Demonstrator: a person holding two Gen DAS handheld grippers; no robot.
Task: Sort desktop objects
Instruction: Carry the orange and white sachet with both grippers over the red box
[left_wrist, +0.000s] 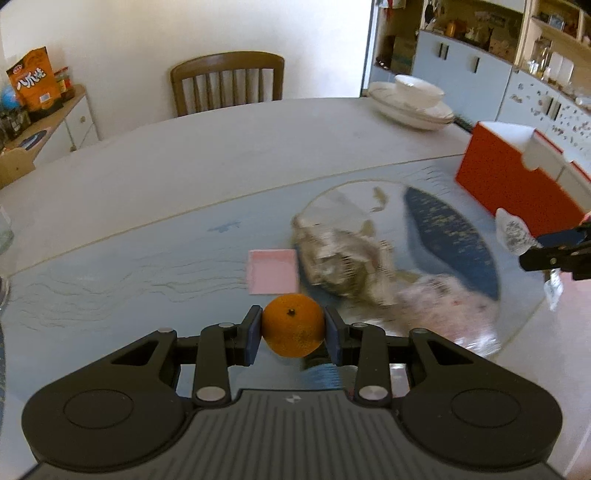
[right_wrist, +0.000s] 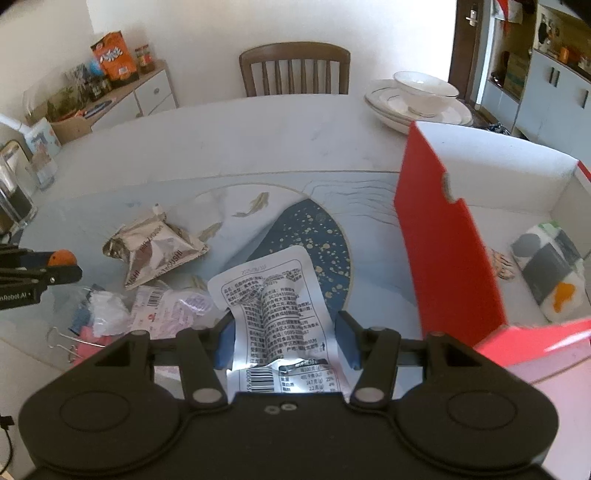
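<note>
Between my left tongs (left_wrist: 293, 325) sits a pinched orange (left_wrist: 293, 325); my right tongs (right_wrist: 286, 341) clamp a white snack packet (right_wrist: 273, 295). Right of them, the red box (right_wrist: 450, 258) holds one packet; wrappers (right_wrist: 155, 251) ahead-left remain on the surface (right_wrist: 258, 140).

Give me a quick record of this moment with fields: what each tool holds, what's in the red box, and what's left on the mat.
left tool: shut on the orange
right tool: shut on the white printed packet
red box: open, a patterned packet inside
left on mat: crumpled snack bag, pink tray, binder clip, clear wrappers
</note>
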